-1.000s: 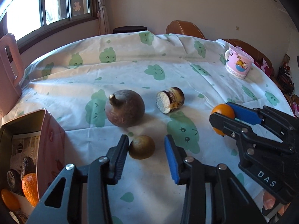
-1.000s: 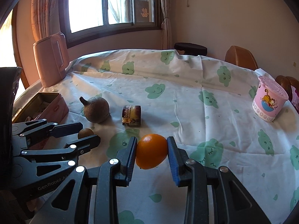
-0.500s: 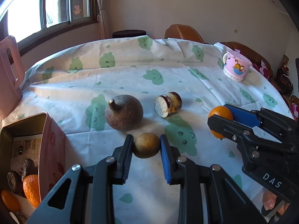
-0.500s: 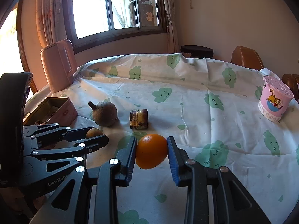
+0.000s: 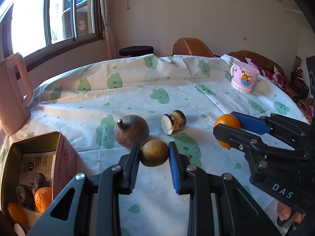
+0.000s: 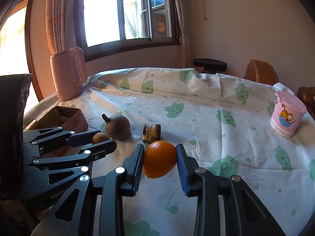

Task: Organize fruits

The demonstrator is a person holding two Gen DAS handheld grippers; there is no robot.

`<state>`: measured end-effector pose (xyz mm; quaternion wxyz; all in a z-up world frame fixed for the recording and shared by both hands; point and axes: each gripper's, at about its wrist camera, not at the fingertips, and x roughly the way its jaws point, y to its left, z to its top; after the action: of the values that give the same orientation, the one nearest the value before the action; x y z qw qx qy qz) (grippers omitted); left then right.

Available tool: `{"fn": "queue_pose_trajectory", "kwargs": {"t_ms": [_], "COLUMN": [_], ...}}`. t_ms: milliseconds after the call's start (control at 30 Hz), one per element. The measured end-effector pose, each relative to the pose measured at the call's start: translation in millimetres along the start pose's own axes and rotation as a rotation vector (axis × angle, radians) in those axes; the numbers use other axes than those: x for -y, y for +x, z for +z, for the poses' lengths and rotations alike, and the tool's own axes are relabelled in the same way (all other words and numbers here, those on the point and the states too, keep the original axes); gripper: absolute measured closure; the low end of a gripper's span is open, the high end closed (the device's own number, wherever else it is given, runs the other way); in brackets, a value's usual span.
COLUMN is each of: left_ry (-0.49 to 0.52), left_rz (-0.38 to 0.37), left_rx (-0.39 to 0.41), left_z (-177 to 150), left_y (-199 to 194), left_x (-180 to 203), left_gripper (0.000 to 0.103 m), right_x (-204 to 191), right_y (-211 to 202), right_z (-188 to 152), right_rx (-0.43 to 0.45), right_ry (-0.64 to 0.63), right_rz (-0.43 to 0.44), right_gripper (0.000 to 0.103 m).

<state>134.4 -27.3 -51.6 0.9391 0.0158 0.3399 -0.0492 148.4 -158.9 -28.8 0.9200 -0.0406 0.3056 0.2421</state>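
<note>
Read "DAS" in white on right gripper point(image 5: 228, 129) body, left wrist view. Read "GenRo", rest hidden, on left gripper point(image 6: 102, 140) body, right wrist view.

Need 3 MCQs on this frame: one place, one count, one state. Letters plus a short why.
1. Where is the pink tin box?
A. beside the cartoon cup
B. at the table's left, near the pink kettle
C. on a chair

2. How many loose items lie on the cloth, in neither tool?
A. two
B. four
C. none

3. What does the left tool do?
A. hangs open over bare cloth
B. grips the cup
C. is shut on the small brown fruit

Answers: 1 B, the box sits left below the pink kettle. 2 A, only the large brown fruit and the cut roll. 3 C, both pads press its sides; the right tool holds the orange.
</note>
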Motion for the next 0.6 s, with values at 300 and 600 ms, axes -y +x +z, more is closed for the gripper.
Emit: {"fn": "queue_pose_trajectory", "kwargs": {"t_ms": [300,600], "left_ry": [-0.016,-0.012], "left_rz": [0.016,0.037], "left_rx": [0.051,0.095], "left_z": [-0.3,-1.5], "left_y": [-9.0,-17.5], "left_x": [-2.9,-1.2], "left_gripper": [0.073,0.073], "right_x": [-2.3,-2.5], "right_y": [-5.9,-10.1], "right_z": [-0.2,-0.5], "right_rx": [0.031,0.053], "right_ry": [-0.01,-0.01], "right_rz": [-0.009,-0.015], "right_gripper": [0.068,0.068]}}
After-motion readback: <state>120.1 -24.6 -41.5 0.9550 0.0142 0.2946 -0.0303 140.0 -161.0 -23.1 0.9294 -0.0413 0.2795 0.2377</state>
